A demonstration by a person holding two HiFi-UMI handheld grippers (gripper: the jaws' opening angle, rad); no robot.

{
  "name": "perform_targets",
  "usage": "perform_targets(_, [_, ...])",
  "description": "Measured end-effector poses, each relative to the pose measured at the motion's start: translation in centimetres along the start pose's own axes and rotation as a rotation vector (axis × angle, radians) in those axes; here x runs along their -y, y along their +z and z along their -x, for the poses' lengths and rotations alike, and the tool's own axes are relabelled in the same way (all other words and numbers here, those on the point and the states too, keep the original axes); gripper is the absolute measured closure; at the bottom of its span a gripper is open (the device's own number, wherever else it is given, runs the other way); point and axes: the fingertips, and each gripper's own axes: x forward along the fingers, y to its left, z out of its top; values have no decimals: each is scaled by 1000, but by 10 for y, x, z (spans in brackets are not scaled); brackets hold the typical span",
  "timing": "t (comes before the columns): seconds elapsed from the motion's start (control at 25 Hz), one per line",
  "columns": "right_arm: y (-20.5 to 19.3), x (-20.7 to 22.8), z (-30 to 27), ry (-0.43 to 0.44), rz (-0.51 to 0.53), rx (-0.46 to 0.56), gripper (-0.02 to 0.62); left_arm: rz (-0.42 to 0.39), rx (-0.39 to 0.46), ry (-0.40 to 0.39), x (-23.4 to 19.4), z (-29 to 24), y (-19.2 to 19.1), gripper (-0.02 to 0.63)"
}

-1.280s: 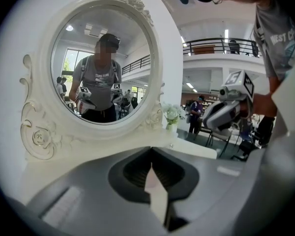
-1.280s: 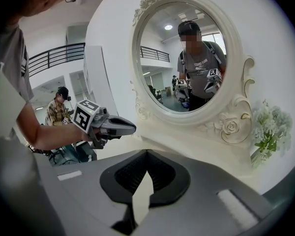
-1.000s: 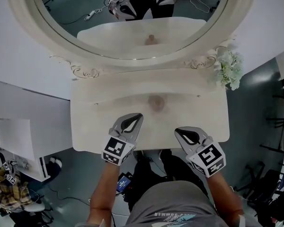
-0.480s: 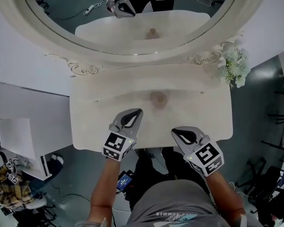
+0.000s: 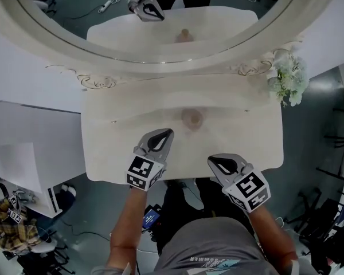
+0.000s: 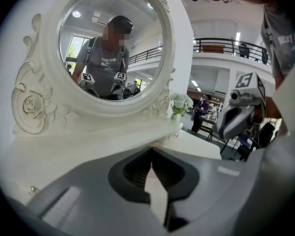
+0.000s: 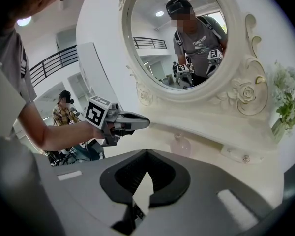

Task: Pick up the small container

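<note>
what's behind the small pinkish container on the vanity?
Behind the small pinkish translucent container: the white vanity's raised back ledge, then the ornate oval mirror, showing the container's reflection. Whatever is behind the mirror is covered.

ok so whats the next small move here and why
Probably open the left claw. It is shut and empty, and the small container stands untouched on the table just beyond its tip, so it likely needs to open before reaching in.

Oval mirror (image 5: 160,22) above vanity table (image 5: 114,148); flowers (image 5: 288,79) (right corner).
</note>
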Motion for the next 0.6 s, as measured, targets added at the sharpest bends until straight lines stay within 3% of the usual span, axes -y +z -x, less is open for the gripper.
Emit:
perform_targets(0.4, [-13, -11, -33, 62, -37, -44, 594, 44, -42, -32, -7, -29, -20, 603])
perform_targets(0.6, [-19, 0, -36, 45, -70, -57, 594, 55, -54, -20, -21, -33, -25, 603])
